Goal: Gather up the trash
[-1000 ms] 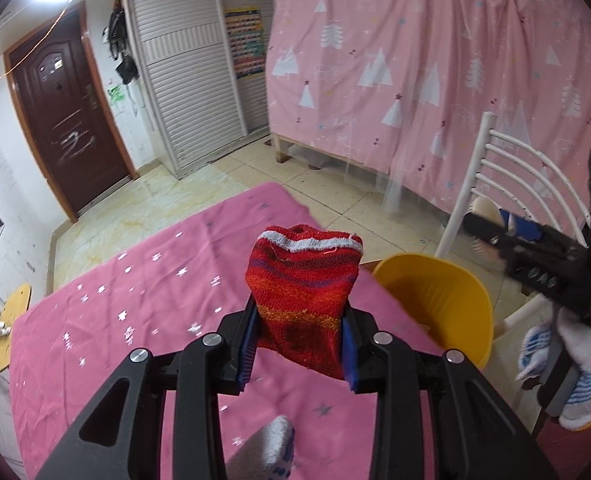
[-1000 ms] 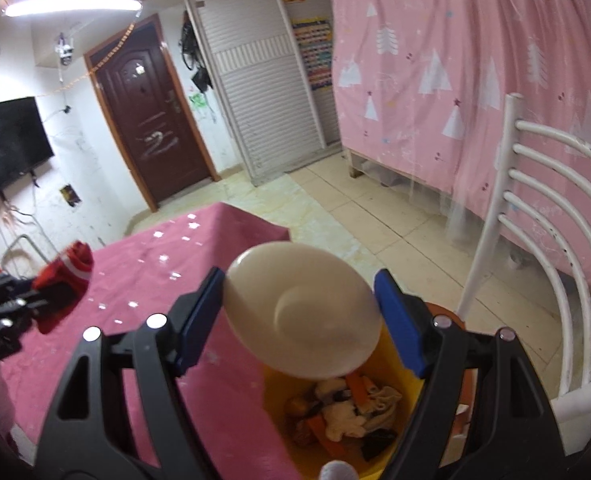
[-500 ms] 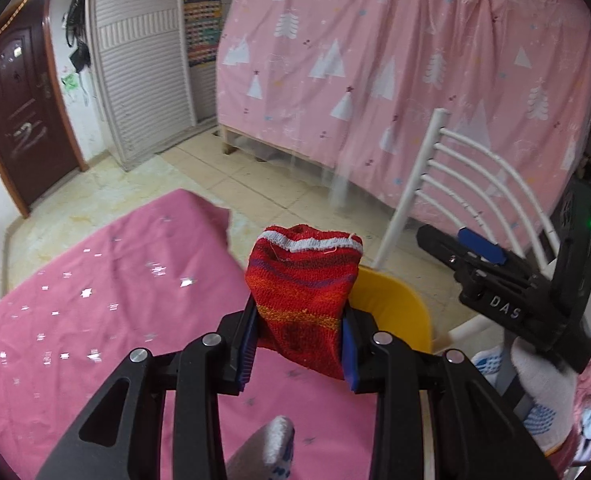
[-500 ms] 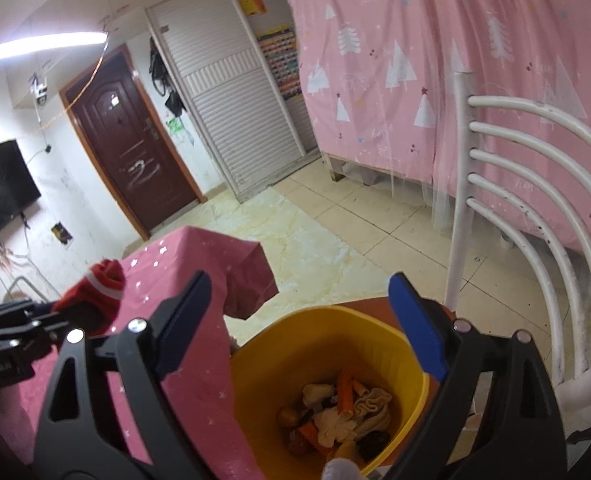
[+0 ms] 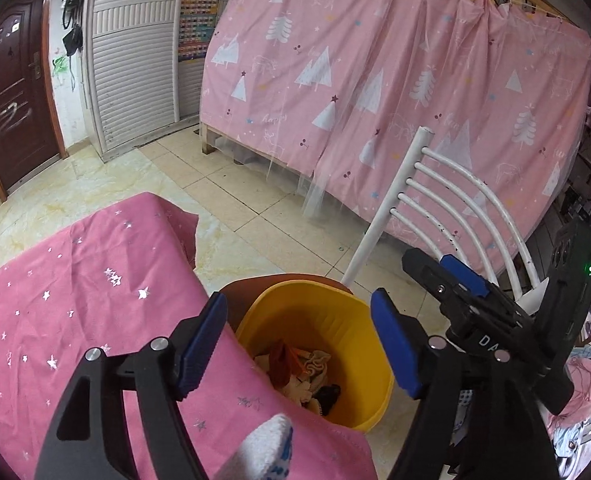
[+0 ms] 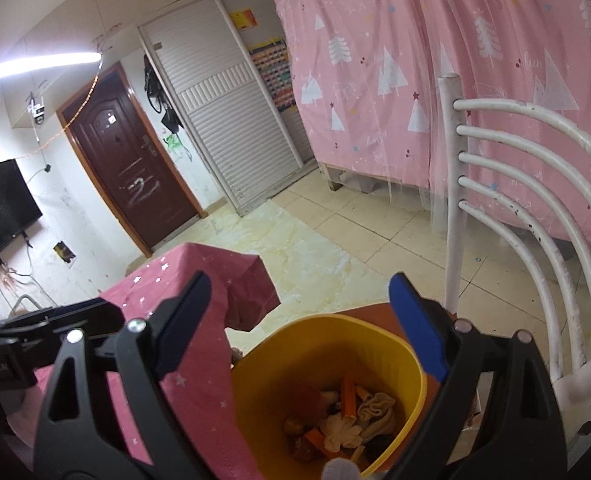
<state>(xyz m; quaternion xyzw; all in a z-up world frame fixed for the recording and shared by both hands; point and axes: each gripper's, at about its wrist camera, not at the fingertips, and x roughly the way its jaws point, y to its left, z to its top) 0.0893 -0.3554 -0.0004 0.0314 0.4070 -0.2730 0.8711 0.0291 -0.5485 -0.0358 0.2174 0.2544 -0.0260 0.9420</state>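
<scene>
While both tools hang over the bin (image 5: 359, 320), the left gripper (image 5: 299, 344) has its jaws spread wide with nothing between the flat blue pads (image 5: 391, 344), and the right gripper (image 6: 299, 320) is likewise splayed apart and bare, its angular black frame ending in the same smooth blue pads (image 6: 415, 324). Seen from the left wrist, the right gripper (image 5: 467, 292) sits just to the side, a blocky black body with a small green light. Smooth yellow plastic forms the bin (image 6: 407, 364), a round tub with a rolled rim, standing just beside the table edge in front of a chair. Inside it lies the trash (image 6: 347, 420): crumpled beige fabric in soft folds, orange stick-like pieces, a dull red lump and some dark scraps, all heaped at the bottom; the left view shows the same trash (image 5: 303, 372) as a rumpled pile. A pink cloth (image 5: 75, 300) with tiny silver stars drapes the table, its corner hanging in loose folds. The chair (image 6: 535, 208) is white painted metal, its curved tubular bars chipped and speckled. Pale glossy tiles (image 5: 231, 188) cover the floor, and a thin pink curtain (image 5: 375, 88) printed with white trees hangs behind.
</scene>
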